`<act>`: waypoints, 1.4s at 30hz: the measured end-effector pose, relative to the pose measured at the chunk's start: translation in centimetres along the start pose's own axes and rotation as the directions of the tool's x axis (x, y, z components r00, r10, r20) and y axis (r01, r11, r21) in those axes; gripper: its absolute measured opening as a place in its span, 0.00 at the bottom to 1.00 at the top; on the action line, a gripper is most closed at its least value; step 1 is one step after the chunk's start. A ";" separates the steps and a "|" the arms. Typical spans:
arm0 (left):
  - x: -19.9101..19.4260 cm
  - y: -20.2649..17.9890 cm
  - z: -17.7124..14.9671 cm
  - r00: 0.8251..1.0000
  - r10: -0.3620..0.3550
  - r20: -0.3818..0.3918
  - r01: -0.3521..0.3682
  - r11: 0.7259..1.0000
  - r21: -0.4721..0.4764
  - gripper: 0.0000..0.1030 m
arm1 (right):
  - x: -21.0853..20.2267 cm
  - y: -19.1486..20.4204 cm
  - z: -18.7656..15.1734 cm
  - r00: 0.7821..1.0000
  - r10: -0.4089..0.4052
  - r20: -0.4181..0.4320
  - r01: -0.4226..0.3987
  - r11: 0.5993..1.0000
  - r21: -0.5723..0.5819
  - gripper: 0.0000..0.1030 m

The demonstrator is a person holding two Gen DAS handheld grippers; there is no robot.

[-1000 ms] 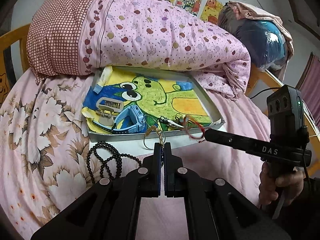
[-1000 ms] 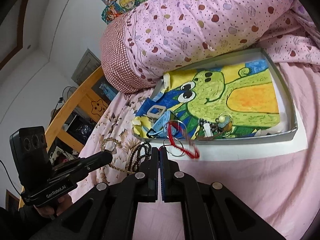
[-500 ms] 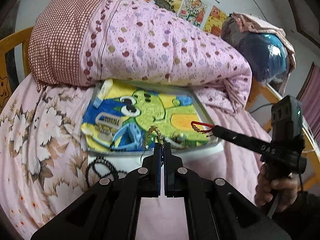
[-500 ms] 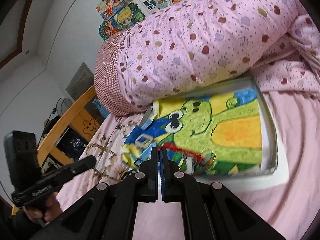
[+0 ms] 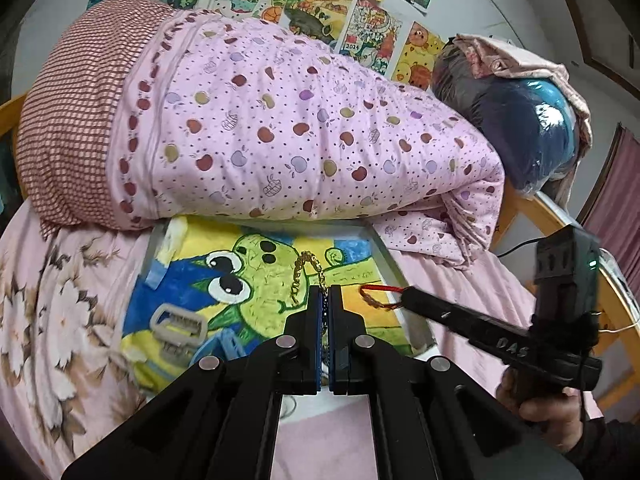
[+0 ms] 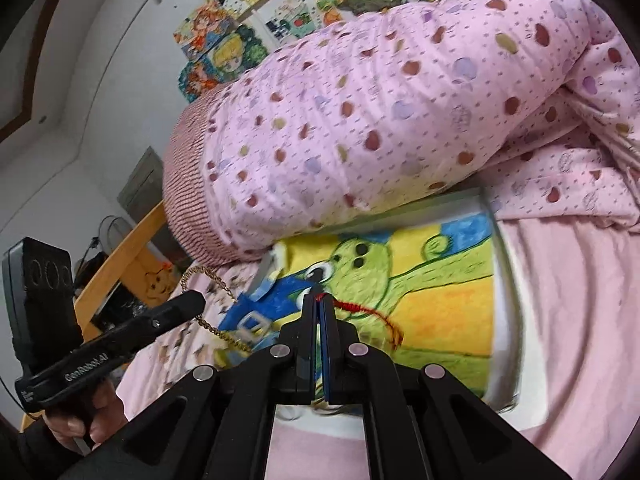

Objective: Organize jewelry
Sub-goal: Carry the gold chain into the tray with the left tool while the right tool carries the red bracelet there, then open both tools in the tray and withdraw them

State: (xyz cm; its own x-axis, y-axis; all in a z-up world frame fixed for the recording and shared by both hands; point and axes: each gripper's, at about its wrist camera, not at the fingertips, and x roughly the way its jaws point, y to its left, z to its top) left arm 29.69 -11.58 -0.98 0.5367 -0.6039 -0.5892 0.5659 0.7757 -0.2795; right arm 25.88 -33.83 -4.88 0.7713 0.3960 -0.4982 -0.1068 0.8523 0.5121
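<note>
Your left gripper (image 5: 325,294) is pinched tight on a gold chain (image 5: 305,270), which loops up out of the fingertips and hangs in the air over the tray (image 5: 394,270). Your right gripper (image 6: 318,300) is likewise clamped closed, on a red cord bracelet (image 6: 374,314) that trails off to the right of its tips above the drawing. In the left wrist view the right gripper comes in from the right with the bracelet dangling at its tip, just beside the chain, and your right hand (image 5: 548,412) shows low at the edge, wrapped around the handle. In the right wrist view the left gripper reaches in from the left with the chain draped above and below its tip, and your left hand (image 6: 80,420) grips its handle below. Under both grippers the shallow tray lies on the pink bedspread (image 5: 48,320), lined with a bright frog drawing (image 5: 256,280). On the drawing's near left part sit a grey buckle-like piece (image 5: 178,330) and, beside it, something blue (image 5: 228,346) half hidden by your gripper. Behind the tray a rolled pink quilt (image 5: 280,140) with apple prints lies right against its far rim. Beyond that, colourful pictures (image 5: 360,28) hang on the wall.
</note>
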 end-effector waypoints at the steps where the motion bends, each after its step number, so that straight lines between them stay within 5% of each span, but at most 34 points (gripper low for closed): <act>1: 0.7 0.1 0.1 1.000 0.001 -0.005 -0.001 1.000 0.001 0.00 | 0.1 -0.4 0.1 1.000 -0.010 0.002 0.010 1.000 0.006 0.02; 14: 7.5 1.1 -0.7 0.996 0.040 -0.081 -0.041 0.999 -0.009 0.00 | 1.7 -3.2 -0.7 0.984 -0.168 -0.054 0.169 0.986 0.009 0.02; 28: 10.1 2.6 -2.1 0.975 0.050 -0.215 -0.065 0.996 -0.064 0.02 | 3.1 -6.1 -1.9 0.967 -0.172 -0.186 0.202 0.967 0.154 0.06; 30: 9.8 2.7 -1.9 0.976 0.053 -0.213 -0.068 0.996 -0.065 0.07 | 2.9 -6.2 -1.8 0.968 -0.169 -0.184 0.200 0.966 0.166 0.21; 32: 9.4 2.7 -1.6 0.976 0.061 -0.208 -0.076 0.995 -0.065 0.35 | 2.6 -6.1 -1.7 0.970 -0.169 -0.174 0.198 0.966 0.166 0.31; 33: 9.2 2.8 -1.5 0.978 0.061 -0.199 -0.077 0.994 -0.072 0.40 | 2.5 -6.0 -1.6 0.971 -0.169 -0.170 0.197 0.966 0.165 0.34; 39: 7.5 2.9 -0.6 0.982 0.080 -0.173 -0.097 0.991 -0.090 0.44 | 1.8 -5.2 -1.2 0.974 -0.185 -0.133 0.203 0.970 0.133 0.55; 42: 5.8 3.1 -0.3 0.987 0.091 -0.132 -0.105 0.989 -0.102 0.64 | 1.4 -4.7 -0.9 0.975 -0.196 -0.105 0.207 0.972 0.111 0.68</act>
State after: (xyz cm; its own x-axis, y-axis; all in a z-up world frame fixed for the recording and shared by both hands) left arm 34.37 -12.58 -5.46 0.4987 -0.5014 -0.7070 0.4401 0.8492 -0.2919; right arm 26.88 -36.95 -8.64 0.7070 0.2551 -0.6596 0.1258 0.8725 0.4722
